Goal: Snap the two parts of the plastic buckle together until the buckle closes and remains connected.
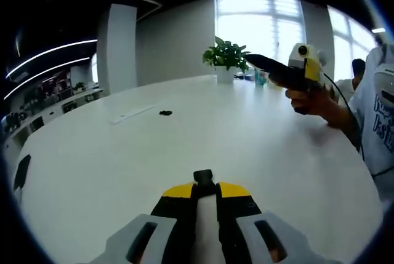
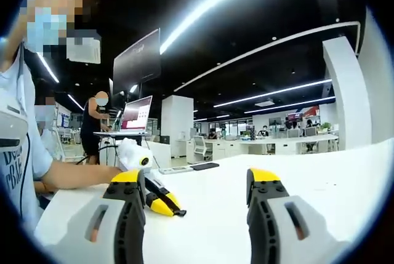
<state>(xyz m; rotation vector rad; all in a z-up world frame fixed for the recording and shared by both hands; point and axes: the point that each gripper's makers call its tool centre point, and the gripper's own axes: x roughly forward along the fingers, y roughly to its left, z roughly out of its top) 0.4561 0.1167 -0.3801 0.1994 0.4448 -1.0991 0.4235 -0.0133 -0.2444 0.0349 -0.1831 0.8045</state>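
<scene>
My left gripper [image 1: 203, 190] rises from the bottom of the left gripper view with its yellow-tipped jaws shut on a small black buckle part [image 1: 203, 176] that pokes out past the tips. Another small black buckle part [image 1: 165, 113] lies alone on the white table [image 1: 258, 147], farther off and to the left. My right gripper [image 1: 255, 61] hangs above the table's far right, held by a hand. In the right gripper view its jaws [image 2: 196, 181] stand wide open with nothing between them, and the left gripper [image 2: 165, 204] lies low over the table between them.
A white strip [image 1: 132, 114] lies beside the loose buckle part. A potted plant [image 1: 226, 58] stands at the table's far edge. A person [image 2: 18, 147] sits at the table's side. A dark phone [image 2: 204, 166] and an open laptop [image 2: 138, 116] are at the far end.
</scene>
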